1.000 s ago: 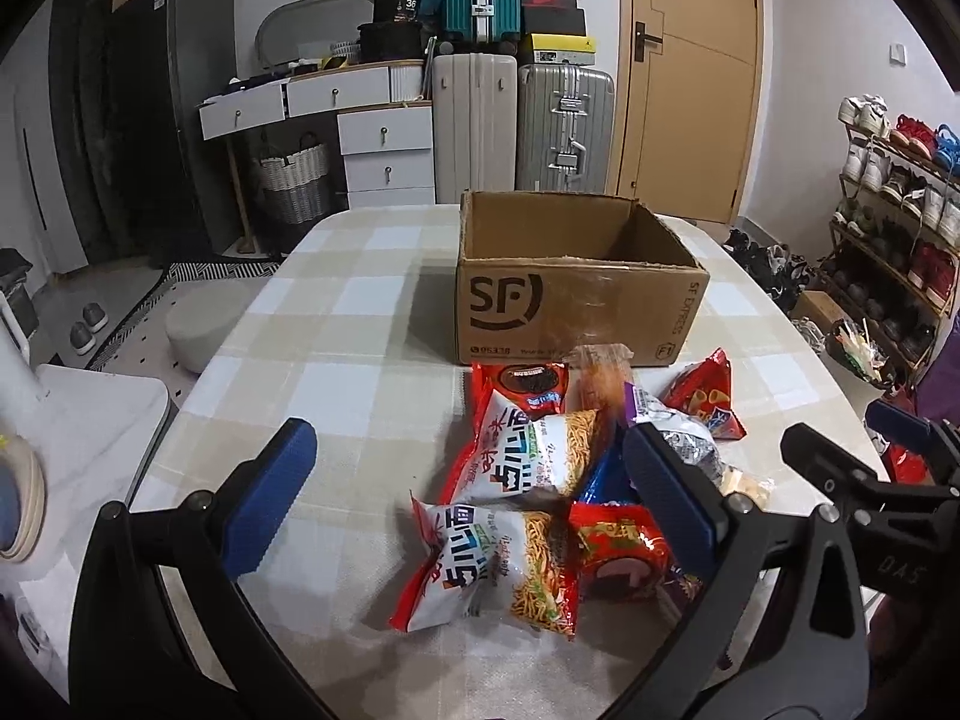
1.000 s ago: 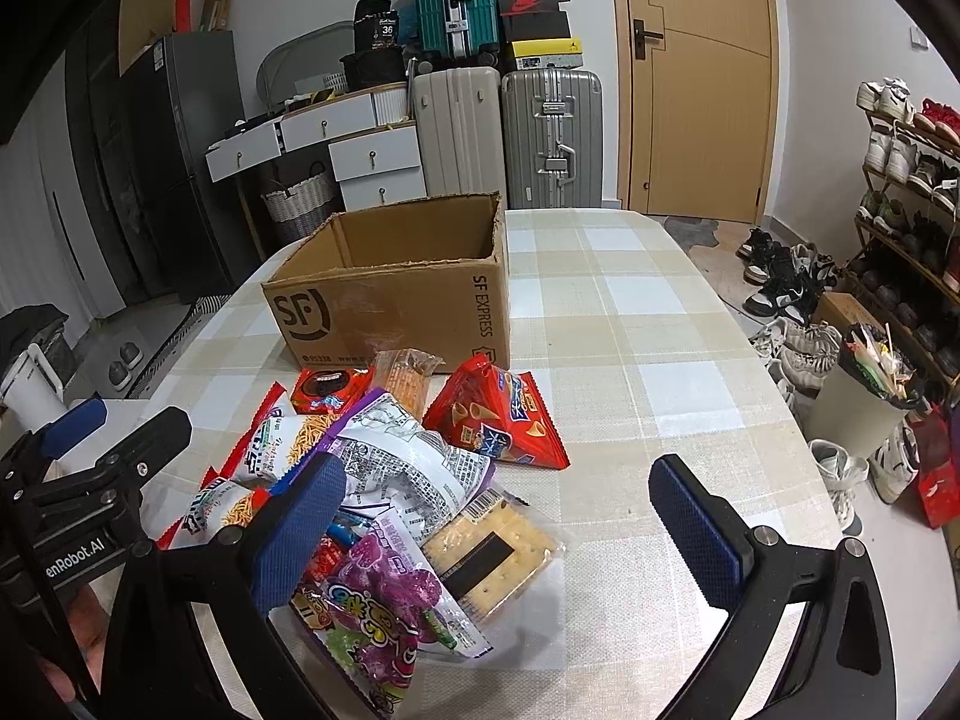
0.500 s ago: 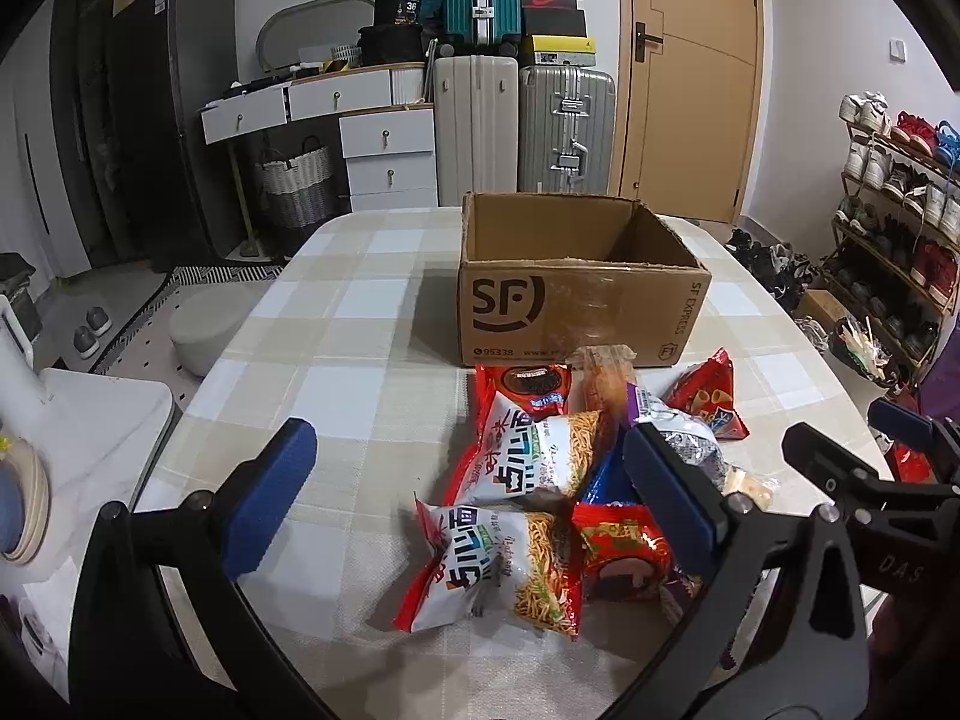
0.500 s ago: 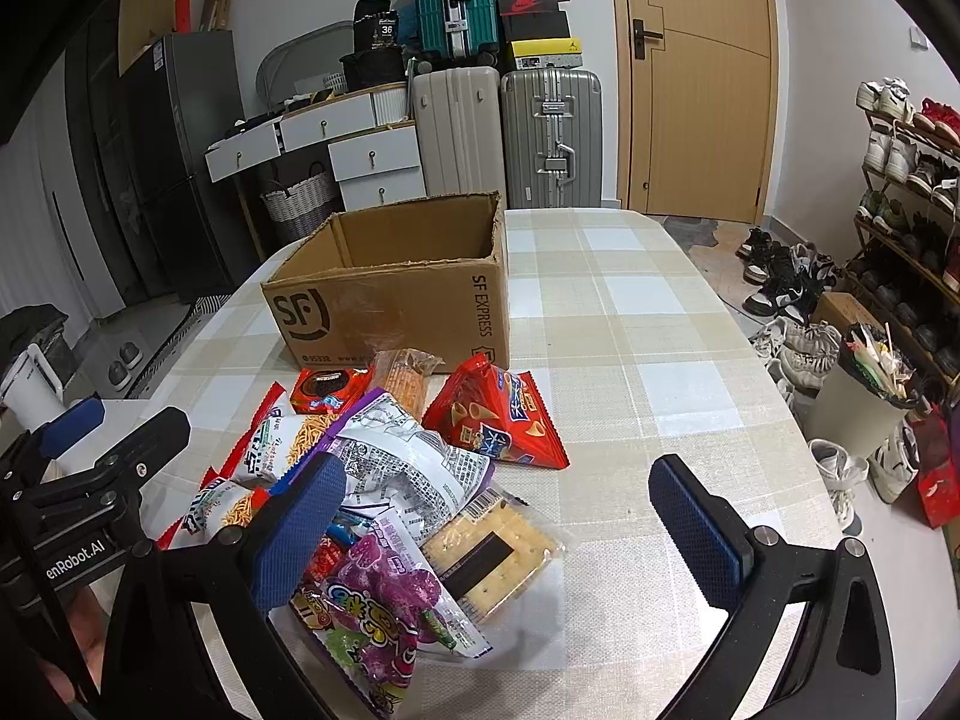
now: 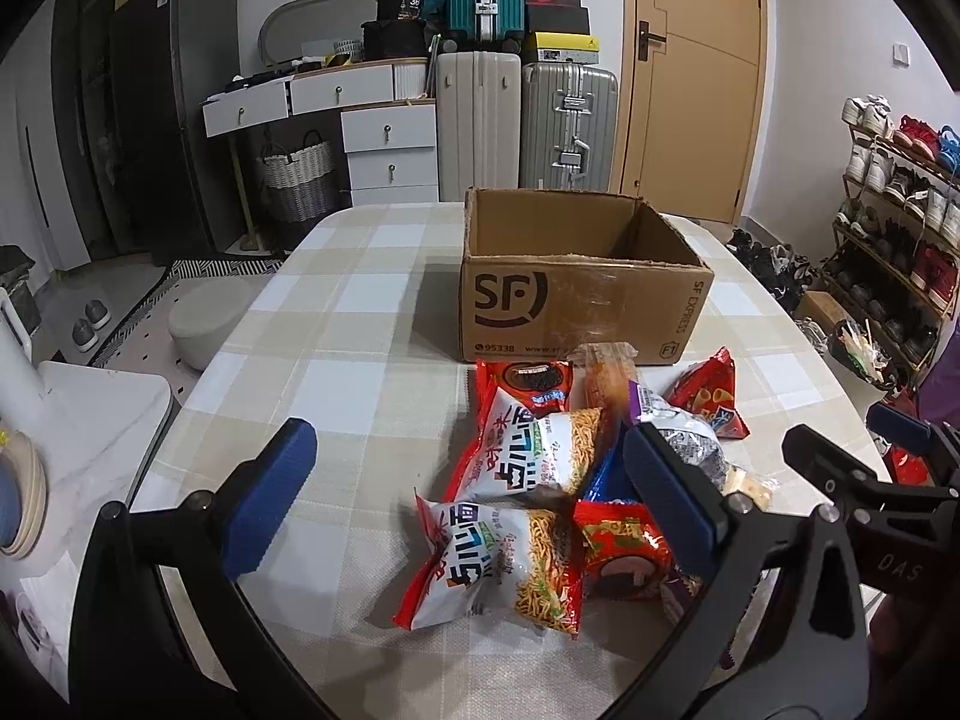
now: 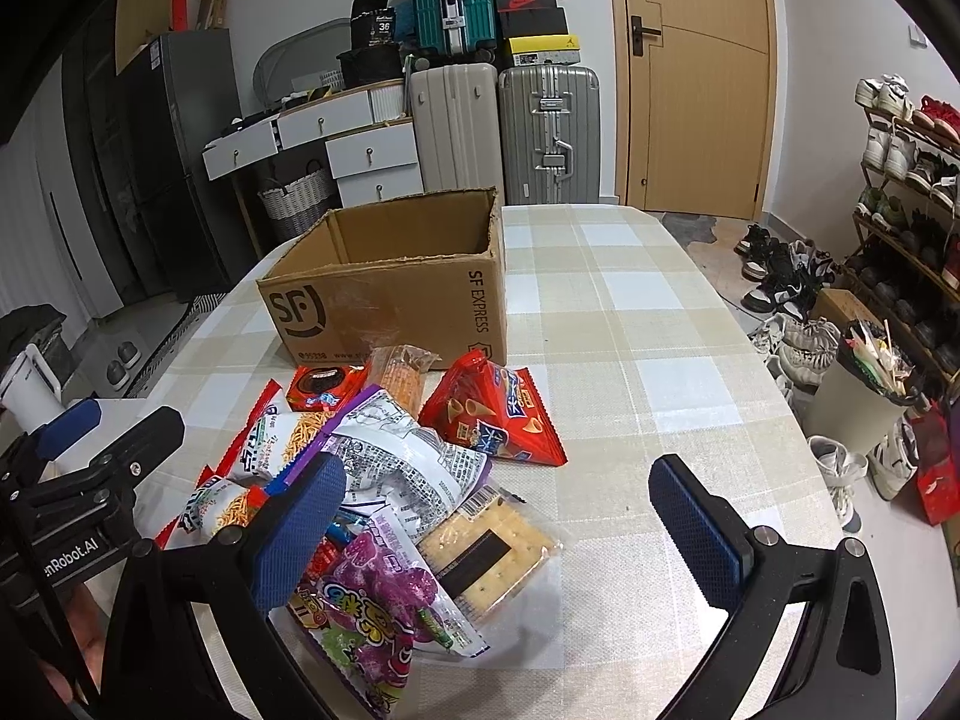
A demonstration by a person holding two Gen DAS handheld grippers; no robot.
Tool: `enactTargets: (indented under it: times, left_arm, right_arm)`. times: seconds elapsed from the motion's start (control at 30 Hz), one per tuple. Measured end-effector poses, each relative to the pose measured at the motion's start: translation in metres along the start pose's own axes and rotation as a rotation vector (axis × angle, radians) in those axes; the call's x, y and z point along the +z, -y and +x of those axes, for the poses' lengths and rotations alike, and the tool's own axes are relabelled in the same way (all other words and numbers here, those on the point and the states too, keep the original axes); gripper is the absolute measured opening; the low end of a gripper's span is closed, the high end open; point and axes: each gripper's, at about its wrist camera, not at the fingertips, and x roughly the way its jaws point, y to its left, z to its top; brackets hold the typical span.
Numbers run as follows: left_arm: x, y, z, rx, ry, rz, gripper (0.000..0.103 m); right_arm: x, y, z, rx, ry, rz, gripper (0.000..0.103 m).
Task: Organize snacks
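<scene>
Both the left claw (image 5: 465, 477) and right claw (image 6: 498, 516) are spread wide and empty. The crinkly red-and-white noodle-snack bag (image 5: 501, 564) looks light, soft and crushable; pinch its sealed edge.

Suitcases (image 5: 522, 120), wooden door (image 6: 696, 78), shoe rack (image 6: 906, 180)

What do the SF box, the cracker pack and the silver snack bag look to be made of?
SF box: brown corrugated cardboard, matte, with ragged torn top edges and a glossy strip that looks like tape.
Cracker pack: clear, shiny plastic film; the crackers show through.
Silver snack bag: probably metallised plastic film, crinkled and reflective.
</scene>
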Motion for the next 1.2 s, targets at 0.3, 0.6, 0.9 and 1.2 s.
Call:
enactTargets:
  times: [0.3,0.6,0.9,1.2]
  left_arm:
    - [-0.003,-0.012,0.003,-0.01,-0.017,-0.015,0.102]
    - [-0.017,-0.042,0.01,-0.045,-0.084,-0.029,0.102]
    - [-0.046,-0.061,0.035,-0.156,-0.218,-0.041,0.102]
    - [-0.053,-0.034,0.079,-0.279,-0.371,-0.134,0.085]
  right_arm:
    - [-0.001,0.001,-0.001,0.02,0.003,-0.007,0.103]
    - [-0.004,0.001,0.001,0.072,-0.016,-0.019,0.103]
    - [-0.009,0.0,0.003,0.163,-0.054,-0.026,0.103]
    - [-0.01,0.002,0.001,0.19,-0.07,-0.024,0.103]
